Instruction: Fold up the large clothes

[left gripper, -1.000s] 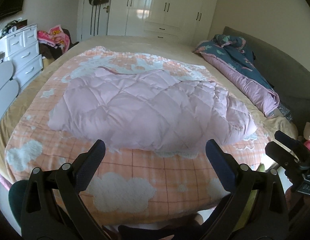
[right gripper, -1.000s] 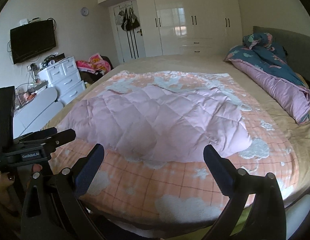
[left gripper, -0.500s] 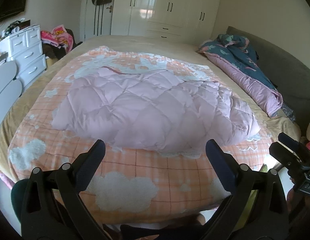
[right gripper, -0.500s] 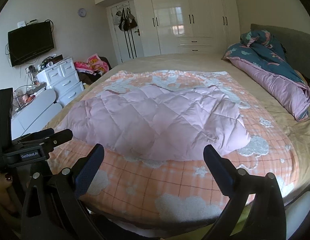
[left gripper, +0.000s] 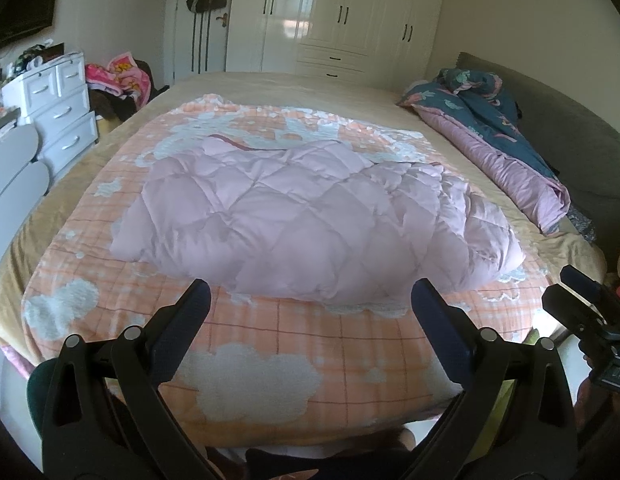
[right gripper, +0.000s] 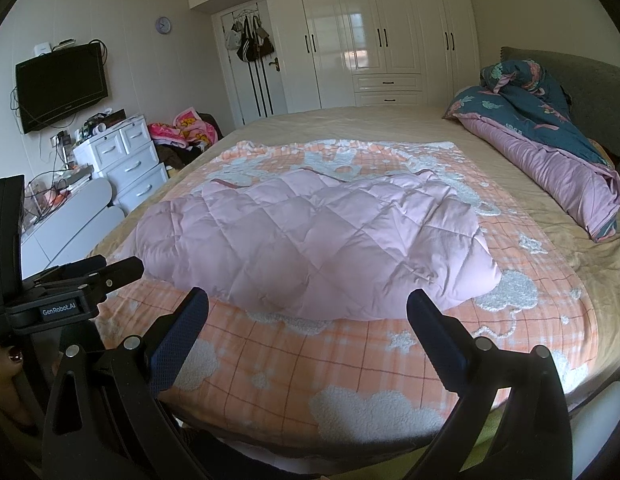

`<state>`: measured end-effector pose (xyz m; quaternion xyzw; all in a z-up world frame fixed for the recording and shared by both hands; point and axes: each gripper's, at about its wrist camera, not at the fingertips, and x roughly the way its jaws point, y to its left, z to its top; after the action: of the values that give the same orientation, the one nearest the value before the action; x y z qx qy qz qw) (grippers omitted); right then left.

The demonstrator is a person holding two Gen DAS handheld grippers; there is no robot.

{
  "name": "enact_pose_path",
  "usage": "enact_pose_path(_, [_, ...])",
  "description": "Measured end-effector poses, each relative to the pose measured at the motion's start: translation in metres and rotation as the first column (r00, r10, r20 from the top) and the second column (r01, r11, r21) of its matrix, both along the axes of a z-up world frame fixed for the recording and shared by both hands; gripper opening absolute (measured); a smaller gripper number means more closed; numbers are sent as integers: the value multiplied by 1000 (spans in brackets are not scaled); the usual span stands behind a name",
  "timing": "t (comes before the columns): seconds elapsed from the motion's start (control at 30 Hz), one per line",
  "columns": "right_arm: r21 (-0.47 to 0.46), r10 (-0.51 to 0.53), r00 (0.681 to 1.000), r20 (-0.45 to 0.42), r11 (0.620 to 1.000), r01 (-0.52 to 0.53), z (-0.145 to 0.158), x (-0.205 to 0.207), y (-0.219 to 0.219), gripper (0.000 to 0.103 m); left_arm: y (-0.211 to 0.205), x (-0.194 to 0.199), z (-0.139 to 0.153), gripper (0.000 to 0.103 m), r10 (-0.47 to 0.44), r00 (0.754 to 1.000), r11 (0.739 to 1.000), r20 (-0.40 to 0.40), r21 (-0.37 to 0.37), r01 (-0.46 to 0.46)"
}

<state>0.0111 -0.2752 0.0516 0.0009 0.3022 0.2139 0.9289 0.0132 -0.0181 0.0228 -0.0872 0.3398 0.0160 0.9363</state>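
A pale pink quilted garment (left gripper: 310, 220) (right gripper: 310, 240) lies folded over in a puffy heap on an orange checked blanket (left gripper: 277, 352) (right gripper: 293, 364) with white clouds, spread over the bed. My left gripper (left gripper: 310, 300) hangs open above the blanket's near edge, short of the garment, nothing between its fingers. My right gripper (right gripper: 307, 306) is likewise open and empty just before the garment's near edge. The right gripper shows at the right edge of the left wrist view (left gripper: 586, 312), the left gripper at the left edge of the right wrist view (right gripper: 81, 280).
A rolled blue and purple duvet (left gripper: 506, 148) (right gripper: 550, 148) lies along the bed's right side by a grey headboard (right gripper: 582, 80). White drawers (left gripper: 57, 108) (right gripper: 125, 160) and a clothes pile stand left. White wardrobes (right gripper: 374, 36) fill the far wall. A hand (right gripper: 9, 364) holds the left gripper.
Both cameras have tilted up and drawn back slightly, so the garment sits a bit farther and more of the wardrobes shows. The garment has not moved. Both grippers stay open.
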Motion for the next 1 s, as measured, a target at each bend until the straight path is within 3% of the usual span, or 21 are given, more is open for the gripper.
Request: enact_pose_path(1.0, [2,0,1000,-7,1000,0,-2,-1,0,99,0,0,0,94,1,1000,1000,0,2,-1])
